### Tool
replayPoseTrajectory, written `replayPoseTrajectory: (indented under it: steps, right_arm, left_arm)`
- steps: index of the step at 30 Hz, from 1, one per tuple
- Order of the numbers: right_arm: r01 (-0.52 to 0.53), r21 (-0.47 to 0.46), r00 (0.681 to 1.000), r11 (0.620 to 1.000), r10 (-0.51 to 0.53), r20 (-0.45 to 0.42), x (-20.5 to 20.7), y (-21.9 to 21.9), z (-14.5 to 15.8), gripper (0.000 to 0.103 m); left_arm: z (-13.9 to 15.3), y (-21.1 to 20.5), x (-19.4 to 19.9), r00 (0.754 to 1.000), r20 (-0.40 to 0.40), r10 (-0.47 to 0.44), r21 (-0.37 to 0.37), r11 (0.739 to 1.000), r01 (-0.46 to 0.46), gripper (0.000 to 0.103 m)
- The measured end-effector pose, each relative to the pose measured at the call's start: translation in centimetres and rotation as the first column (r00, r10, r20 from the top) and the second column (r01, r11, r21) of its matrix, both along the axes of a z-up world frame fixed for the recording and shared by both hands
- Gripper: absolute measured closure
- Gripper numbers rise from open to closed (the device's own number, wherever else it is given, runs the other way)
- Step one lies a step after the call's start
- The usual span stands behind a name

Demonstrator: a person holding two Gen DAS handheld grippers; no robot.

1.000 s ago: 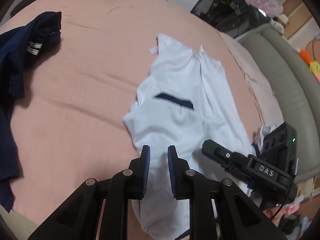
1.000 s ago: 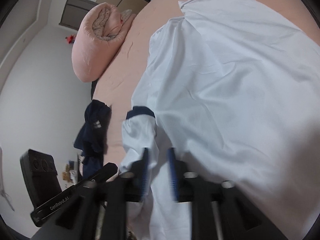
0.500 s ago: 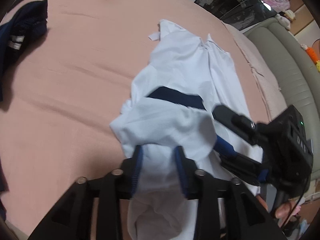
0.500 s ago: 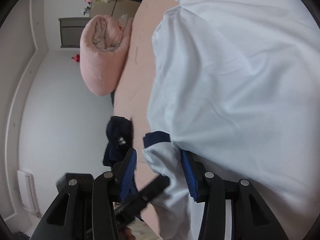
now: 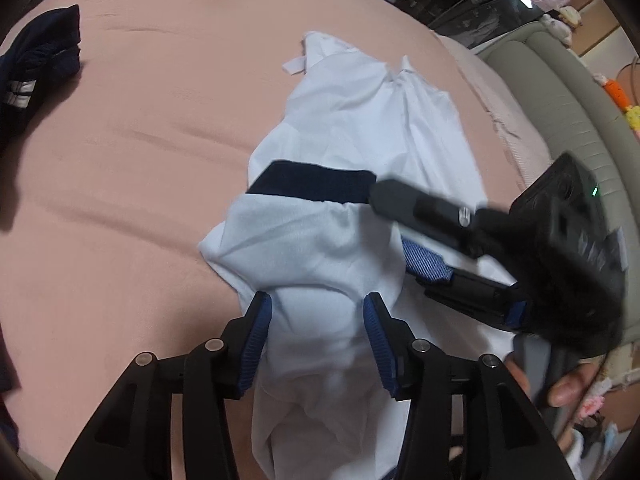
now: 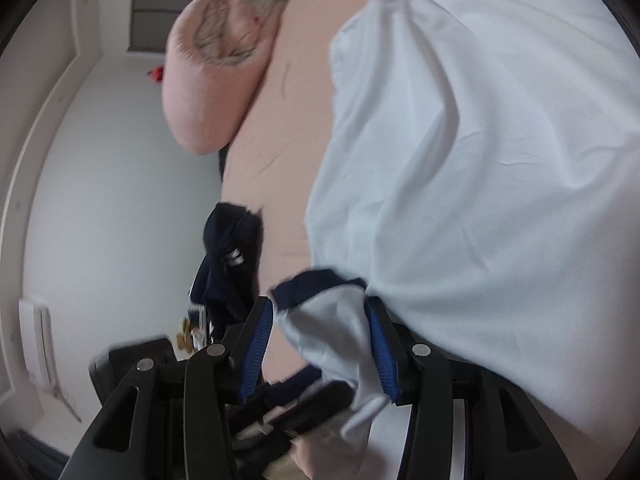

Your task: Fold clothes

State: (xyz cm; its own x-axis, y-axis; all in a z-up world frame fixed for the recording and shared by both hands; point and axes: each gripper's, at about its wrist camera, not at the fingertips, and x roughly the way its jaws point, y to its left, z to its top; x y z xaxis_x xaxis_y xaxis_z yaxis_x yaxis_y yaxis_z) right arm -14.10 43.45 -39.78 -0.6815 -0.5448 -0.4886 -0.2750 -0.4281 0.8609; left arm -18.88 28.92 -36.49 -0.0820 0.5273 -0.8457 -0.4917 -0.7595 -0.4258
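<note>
White shirt (image 5: 352,128) sits on the pink bed (image 5: 132,168), sleeve folded in. Left tongs (image 5: 316,316) just opened, cloth loose between; right tongs (image 6: 320,332) apart too. Bottom fold left, navy garment (image 5: 36,64) untouched

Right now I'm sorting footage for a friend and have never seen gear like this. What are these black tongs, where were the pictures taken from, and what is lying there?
No machine works here: a person holds a two-finger gripper in each hand, and each carries a wide-angle camera looking along its fingers. One picture comes from the left gripper, the other from the right gripper; the right one also shows in the left's view. On the pink bed sheet lies a white shirt with a dark blue sleeve cuff, and off to the side a dark navy garment. Both pairs of jaws have just been opening. White cloth lies between them, but neither clamps it.
</note>
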Motion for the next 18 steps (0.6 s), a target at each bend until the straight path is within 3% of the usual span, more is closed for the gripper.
replayPoseTrajectory:
  steps: [6, 10, 12, 15, 18]
  right_arm:
    - [-0.019, 0.134, 0.996, 0.991, 0.031, -0.088, 1.6, -0.9, 1.9, 0.055]
    - [-0.093, 0.239, 0.989, 0.967, 0.118, -0.092, 1.3, -2.8, 2.9, 0.055]
    - [-0.131, 0.306, 0.983, 0.943, 0.163, -0.080, 0.9, -3.7, 3.3, 0.055]
    - [-0.144, 0.376, 0.981, 0.916, 0.182, -0.069, 0.3, -4.4, 3.6, 0.055]
    - [-0.131, 0.388, 0.984, 0.912, 0.166, -0.060, -0.3, -4.1, 3.4, 0.055]
  left_arm:
    - [1.0, -1.5, -3.7, 0.999, -0.029, 0.027, 0.031, 0.999, -0.026, 0.046]
    - [-0.9, -2.6, -6.8, 0.986, 0.120, 0.113, 0.125, 0.984, -0.127, 0.046]
    - [-1.5, -2.6, -7.3, 0.984, 0.143, 0.107, 0.120, 0.985, -0.125, 0.046]
    - [-1.3, -1.8, -7.0, 0.995, 0.076, 0.066, 0.032, 0.997, -0.069, 0.046]
    - [-0.6, -1.0, -6.5, 0.999, 0.016, 0.029, 0.010, 1.000, -0.029, 0.046]
